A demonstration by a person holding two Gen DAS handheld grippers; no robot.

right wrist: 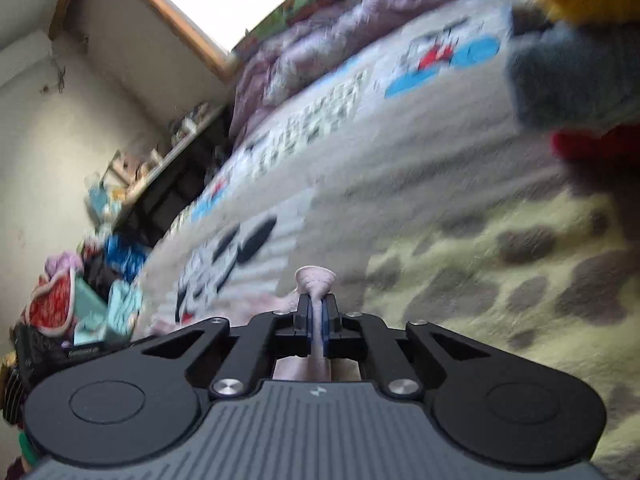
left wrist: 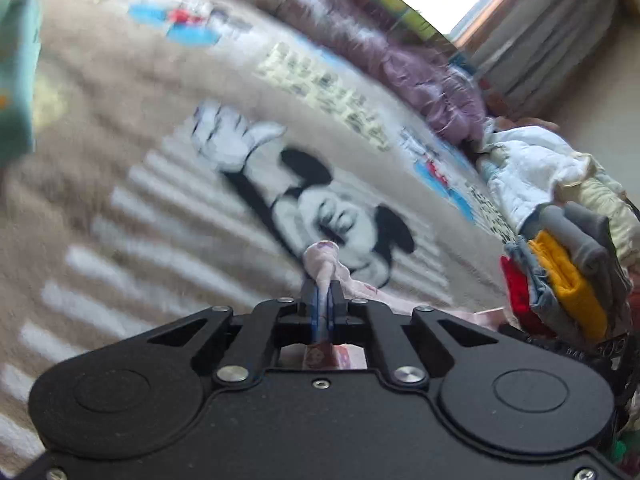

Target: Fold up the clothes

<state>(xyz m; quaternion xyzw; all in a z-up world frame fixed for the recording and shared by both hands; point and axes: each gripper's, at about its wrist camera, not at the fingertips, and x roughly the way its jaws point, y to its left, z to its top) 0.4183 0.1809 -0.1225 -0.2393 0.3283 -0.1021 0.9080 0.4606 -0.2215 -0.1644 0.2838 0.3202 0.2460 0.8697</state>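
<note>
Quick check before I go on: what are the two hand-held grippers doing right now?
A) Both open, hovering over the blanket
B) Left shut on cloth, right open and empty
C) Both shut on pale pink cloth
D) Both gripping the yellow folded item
C: in each wrist view the jaws are pinched together, with pale pink cloth bunched out past the tips of the left hand-held gripper and the right hand-held gripper.

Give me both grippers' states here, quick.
Left gripper: closed, fingers pinching a bunched bit of pale pink cloth.
Right gripper: closed, fingers pinching pale pink cloth too.
</note>
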